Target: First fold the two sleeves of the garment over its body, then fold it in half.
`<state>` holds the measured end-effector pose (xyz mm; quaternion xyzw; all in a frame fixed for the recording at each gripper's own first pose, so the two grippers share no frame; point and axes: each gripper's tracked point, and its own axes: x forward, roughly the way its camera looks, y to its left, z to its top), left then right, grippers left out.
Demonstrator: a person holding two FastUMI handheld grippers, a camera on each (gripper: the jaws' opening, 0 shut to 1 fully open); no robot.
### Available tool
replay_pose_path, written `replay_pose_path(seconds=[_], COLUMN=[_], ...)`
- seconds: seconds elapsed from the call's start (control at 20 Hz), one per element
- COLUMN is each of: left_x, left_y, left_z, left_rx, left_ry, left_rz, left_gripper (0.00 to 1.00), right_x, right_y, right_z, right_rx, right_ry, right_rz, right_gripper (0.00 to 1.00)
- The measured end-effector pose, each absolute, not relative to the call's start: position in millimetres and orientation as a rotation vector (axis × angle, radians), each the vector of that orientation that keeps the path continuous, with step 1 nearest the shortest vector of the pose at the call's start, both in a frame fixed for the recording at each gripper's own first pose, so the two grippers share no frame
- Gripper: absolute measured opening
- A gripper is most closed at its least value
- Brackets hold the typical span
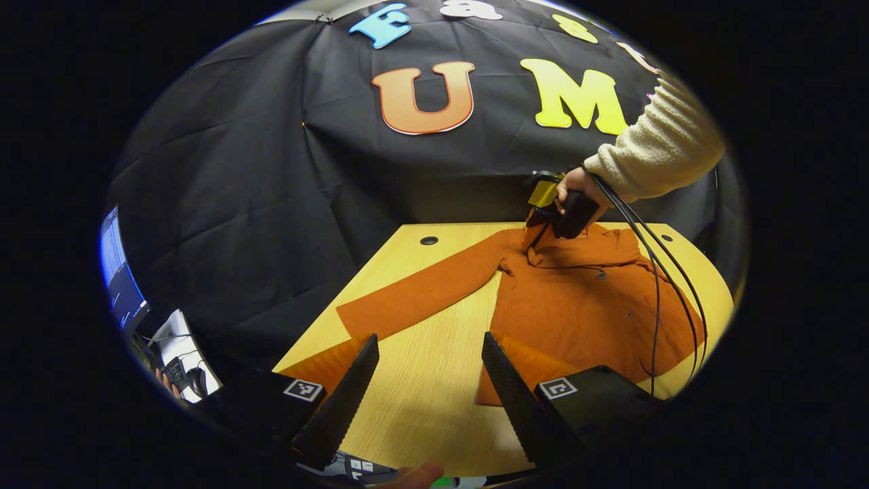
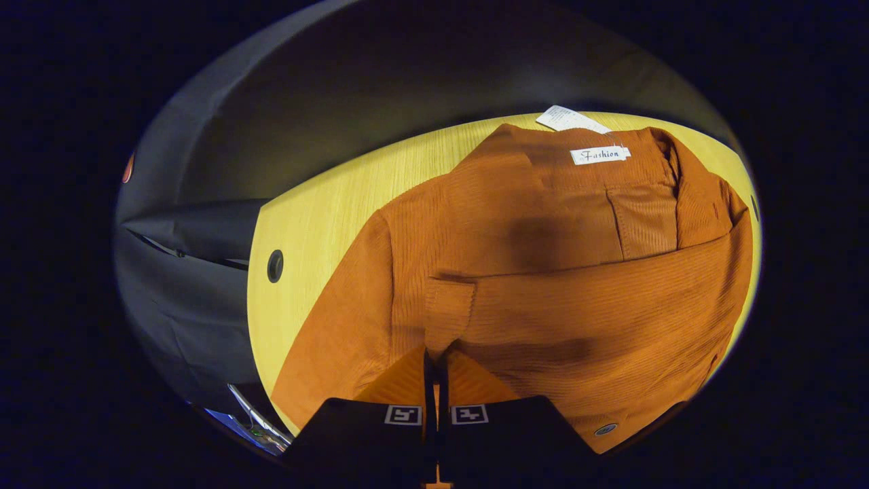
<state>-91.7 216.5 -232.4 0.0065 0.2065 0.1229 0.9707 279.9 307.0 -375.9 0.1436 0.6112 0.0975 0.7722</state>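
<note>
Left gripper view: left gripper (image 1: 429, 353) spread wide above bare wooden table (image 1: 421, 421); orange garment (image 1: 584, 305) flat beyond, one sleeve (image 1: 414, 299) stretched leftward; right gripper (image 1: 558, 216), held by a hand (image 1: 577, 187), down at the collar. Right gripper view: fingers (image 2: 407, 380) nearly together, orange cloth between them, firmness of grip unclear.

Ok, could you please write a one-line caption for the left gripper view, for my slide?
Open left gripper hovers over the table while the right gripper works at the collar of the orange garment.

"Fashion" on garment's (image 2: 543, 272) neck label (image 2: 600, 155)
</note>
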Motion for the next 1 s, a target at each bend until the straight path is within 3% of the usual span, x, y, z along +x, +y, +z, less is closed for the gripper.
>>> replay_pose_path(seconds=[0.05,0.1,0.15,0.35,0.4,0.45,0.55,0.8,1.0], left_x=[-94,-96,-99,-114,-116,-118,-116,-80,-54], left_y=[216,215,213,217,221,227,239,274,329], left_z=[-229,-226,-222,-205,-205,-207,-209,-231,-273], left_rx=[0.011,0.007,-0.001,0.007,0.012,0.018,0.021,-0.123,-0.295], left_ry=[0.418,0.416,0.416,0.399,0.397,0.407,0.425,0.499,0.679], left_rz=[0.26,0.271,0.279,0.341,0.37,0.401,0.463,0.537,0.685], left_gripper=[0.99,0.99,0.99,0.99,0.99,0.99,0.99,0.99,0.99], right_x=[280,279,280,263,257,250,233,174,118], right_y=[311,311,311,339,335,324,300,226,138], right_z=[-374,-375,-370,-329,-321,-311,-292,-231,-219], right_rx=[0.321,0.313,0.331,0.568,0.57,0.553,0.488,0.538,0.497], right_ry=[1.325,1.32,1.31,1.337,1.336,1.326,1.32,1.279,1.236], right_rz=[0.228,0.231,0.236,0.314,0.315,0.32,0.339,0.454,0.516], right_gripper=[0.02,0.11,0.12,0.67,0.73,0.67,0.95,0.95,0.95])
